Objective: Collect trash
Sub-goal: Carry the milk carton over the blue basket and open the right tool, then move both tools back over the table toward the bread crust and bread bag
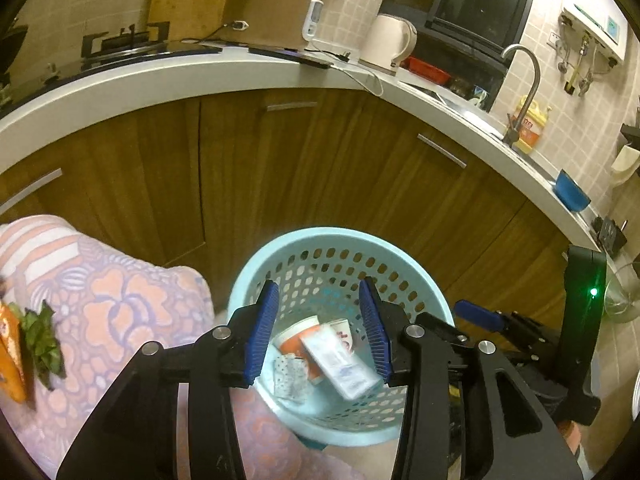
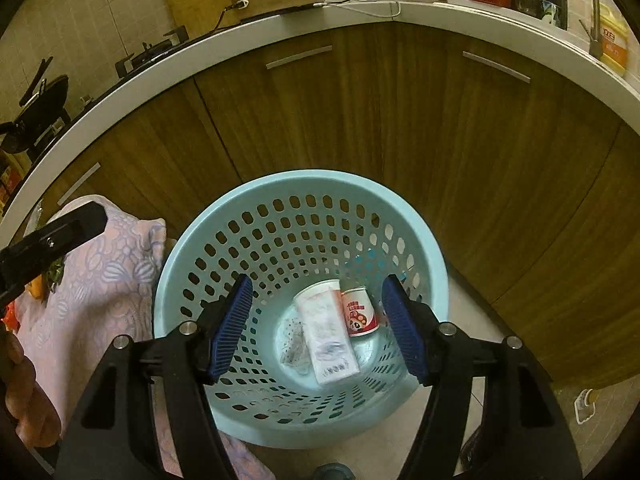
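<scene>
Above the basket (image 2: 434, 280) rim, left tool (image 1: 319, 322) agape, right tool (image 2: 316, 326) agape, both empty

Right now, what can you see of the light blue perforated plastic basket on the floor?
The light blue perforated plastic basket stands upright on the tiled floor before the wooden cabinets, round, wide-rimmed, its walls full of oval holes. Inside lie a white carton, two small cups and crumpled paper. A floral cloth lies beside it. Both grippers hover above, open, touching nothing.
</scene>
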Demonstrator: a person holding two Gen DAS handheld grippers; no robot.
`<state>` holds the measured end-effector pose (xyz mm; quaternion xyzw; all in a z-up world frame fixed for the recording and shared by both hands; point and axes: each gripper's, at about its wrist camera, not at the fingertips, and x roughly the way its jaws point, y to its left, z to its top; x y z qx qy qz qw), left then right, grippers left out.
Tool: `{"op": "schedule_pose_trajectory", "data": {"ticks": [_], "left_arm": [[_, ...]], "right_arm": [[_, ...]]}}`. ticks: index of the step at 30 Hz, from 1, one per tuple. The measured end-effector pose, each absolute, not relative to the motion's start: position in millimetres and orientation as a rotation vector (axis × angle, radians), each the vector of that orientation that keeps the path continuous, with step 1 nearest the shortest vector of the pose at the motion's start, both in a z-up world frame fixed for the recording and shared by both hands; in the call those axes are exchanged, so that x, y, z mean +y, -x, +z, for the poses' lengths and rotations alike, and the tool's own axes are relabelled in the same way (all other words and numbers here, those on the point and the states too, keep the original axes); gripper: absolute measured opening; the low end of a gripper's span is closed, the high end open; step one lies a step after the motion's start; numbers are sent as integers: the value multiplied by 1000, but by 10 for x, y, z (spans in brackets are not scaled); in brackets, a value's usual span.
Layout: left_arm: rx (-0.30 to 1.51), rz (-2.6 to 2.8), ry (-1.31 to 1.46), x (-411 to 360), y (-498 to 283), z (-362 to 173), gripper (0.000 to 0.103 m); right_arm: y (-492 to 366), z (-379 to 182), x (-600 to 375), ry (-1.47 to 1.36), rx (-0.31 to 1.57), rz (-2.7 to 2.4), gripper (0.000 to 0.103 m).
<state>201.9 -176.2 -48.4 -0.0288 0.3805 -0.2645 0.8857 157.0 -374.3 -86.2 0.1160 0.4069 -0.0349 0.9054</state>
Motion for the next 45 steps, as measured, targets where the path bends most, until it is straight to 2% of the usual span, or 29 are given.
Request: {"op": "schedule_pose_trajectory", "data": {"ticks": [12,22,27,31,39,45], "left_arm": [[657,-454,108,-1155,-1518,-33,40],[554,-160,181,89,-877,257,41],[528,19,217,780,-598,298,45],[524,154,236,1305,-366,231,53],[587,327,335,2172,-182,-121,56],[655,390,348,2390,-339,-430,57]], "right_arm": [[-1327,-322,-3015,-126,702,84,63],[-1293,-4,-1875,-55,649,315,53],[-1293,70,-1369,-23,644,391,51],[-1286,119,-973,14,633,453,51],[-1535,34,-533,50,631,474,51],[-1931,-101,-407,34,660,449,51]]}}
